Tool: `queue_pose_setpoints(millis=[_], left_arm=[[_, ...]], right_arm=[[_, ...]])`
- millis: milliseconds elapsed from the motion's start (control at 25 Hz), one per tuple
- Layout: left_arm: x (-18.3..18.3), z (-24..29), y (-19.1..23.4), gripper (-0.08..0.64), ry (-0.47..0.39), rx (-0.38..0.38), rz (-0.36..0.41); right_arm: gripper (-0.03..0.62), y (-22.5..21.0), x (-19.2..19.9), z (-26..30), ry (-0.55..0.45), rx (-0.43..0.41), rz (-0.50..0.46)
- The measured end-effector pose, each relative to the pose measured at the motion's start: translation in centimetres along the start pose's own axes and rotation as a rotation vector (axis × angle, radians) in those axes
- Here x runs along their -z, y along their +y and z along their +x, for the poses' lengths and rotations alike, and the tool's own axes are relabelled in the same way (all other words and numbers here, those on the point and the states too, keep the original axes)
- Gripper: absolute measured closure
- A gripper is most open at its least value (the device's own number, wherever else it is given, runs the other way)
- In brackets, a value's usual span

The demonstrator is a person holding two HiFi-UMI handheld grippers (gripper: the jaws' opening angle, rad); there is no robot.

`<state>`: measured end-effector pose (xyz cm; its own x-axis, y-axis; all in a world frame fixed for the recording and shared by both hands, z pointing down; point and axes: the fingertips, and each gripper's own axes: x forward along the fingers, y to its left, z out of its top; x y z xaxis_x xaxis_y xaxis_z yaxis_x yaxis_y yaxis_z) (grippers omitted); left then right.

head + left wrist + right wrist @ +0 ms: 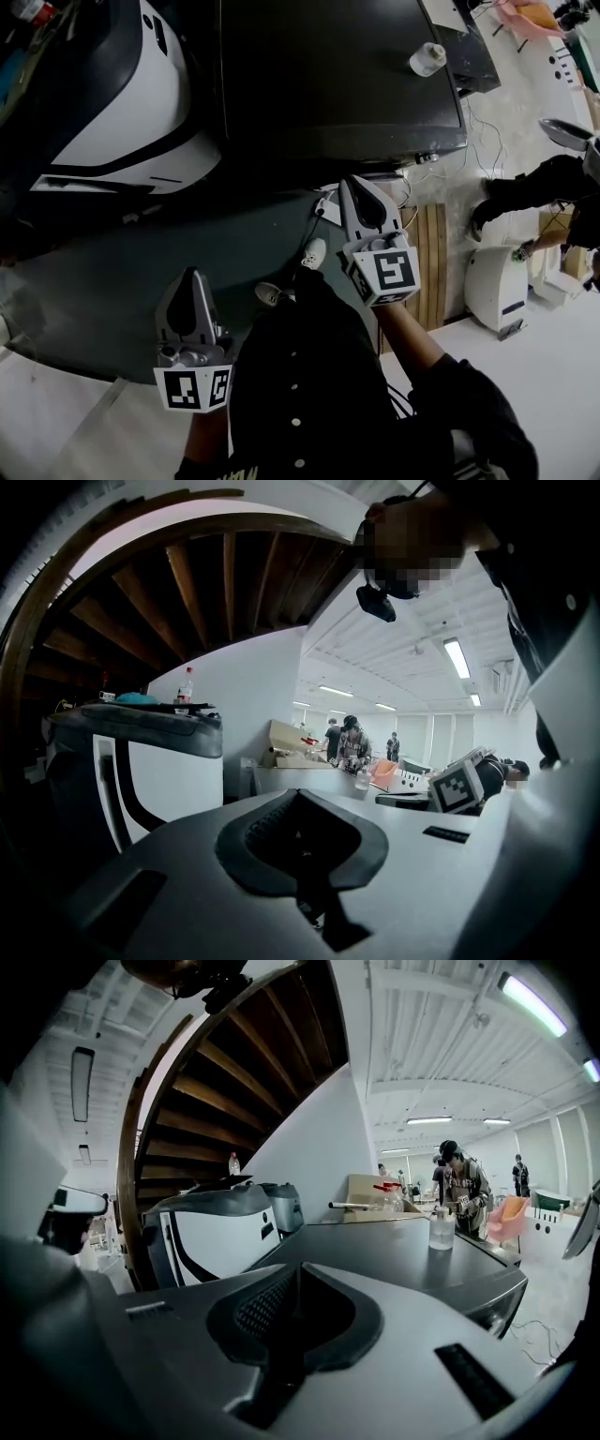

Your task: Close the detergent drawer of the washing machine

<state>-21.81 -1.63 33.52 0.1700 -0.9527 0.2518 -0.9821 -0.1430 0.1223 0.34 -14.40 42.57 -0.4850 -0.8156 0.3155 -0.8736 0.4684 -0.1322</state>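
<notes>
The washing machine [337, 84] is the dark, flat-topped box at the top of the head view. Its front edge runs just above my right gripper [354, 183]. I cannot make out the detergent drawer on its shadowed front in any view. In the right gripper view the machine's top [394, 1252] stretches away beyond the right gripper [298, 1274], whose jaws are shut with nothing between them. My left gripper [192, 275] hangs lower left, well short of the machine. In its own view the left gripper [298, 799] is shut and empty.
A small clear bottle [427, 59] stands on the machine's top. A white-and-black appliance [122, 94] sits to its left. At the right are a wooden slat board [429, 253], floor cables [487, 141], a white bin [495, 286] and a seated person [534, 187].
</notes>
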Motion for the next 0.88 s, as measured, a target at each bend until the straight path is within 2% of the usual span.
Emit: queue_pose_setpoints(millis=[200,440,880], left_arm=[[-2.0,0.3,0.9,0.546,-0.034,-0.025,0.011],[-4.9,0.2,0.4,0.546,-0.097,0.001,0.047],[-8.4,-0.7,0.6,0.546,-0.17,-0.017,0.077]], right_arm=[[0.554,-0.7,-4.2,-3.0,-0.041,-0.007,-0.032],[0.554,-2.6,-8.5,-6.9,-0.105,0.035,-0.049],[0.554,-2.4,-13.4,-12.3,-0.231,0.036,-0.101]])
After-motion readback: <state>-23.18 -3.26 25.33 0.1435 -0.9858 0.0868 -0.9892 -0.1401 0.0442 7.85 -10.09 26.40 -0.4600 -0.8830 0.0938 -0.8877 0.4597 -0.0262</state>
